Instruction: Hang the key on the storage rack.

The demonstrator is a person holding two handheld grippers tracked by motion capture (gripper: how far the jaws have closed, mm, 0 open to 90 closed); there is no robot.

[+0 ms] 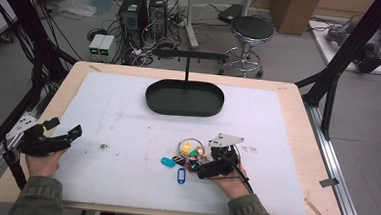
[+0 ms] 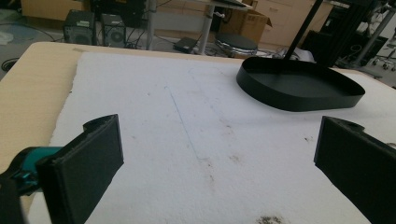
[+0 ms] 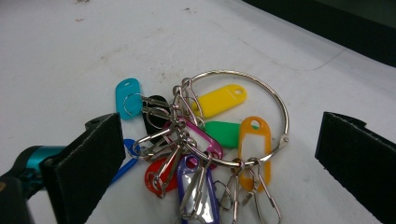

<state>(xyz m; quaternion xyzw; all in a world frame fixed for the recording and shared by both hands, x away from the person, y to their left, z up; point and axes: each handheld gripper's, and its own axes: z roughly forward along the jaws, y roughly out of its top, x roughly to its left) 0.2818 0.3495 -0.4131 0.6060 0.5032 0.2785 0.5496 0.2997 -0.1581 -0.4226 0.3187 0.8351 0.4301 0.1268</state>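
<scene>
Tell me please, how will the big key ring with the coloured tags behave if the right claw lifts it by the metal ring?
The metal ring looks thin and rigid, so it should keep its shape but may slip between flat jaws. The coloured tags hang on loose clips, so they will probably dangle and swing. The bunch seems light, being mostly small plastic pieces.

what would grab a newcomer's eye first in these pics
The bunch of bright key tags on a big metal ring, lying on the white mat near the front edge, between the open right tongs. Next, the black oval tray with its upright post, at the mat's far middle. The left tongs are open too, at the mat's left edge with nothing between them.
</scene>
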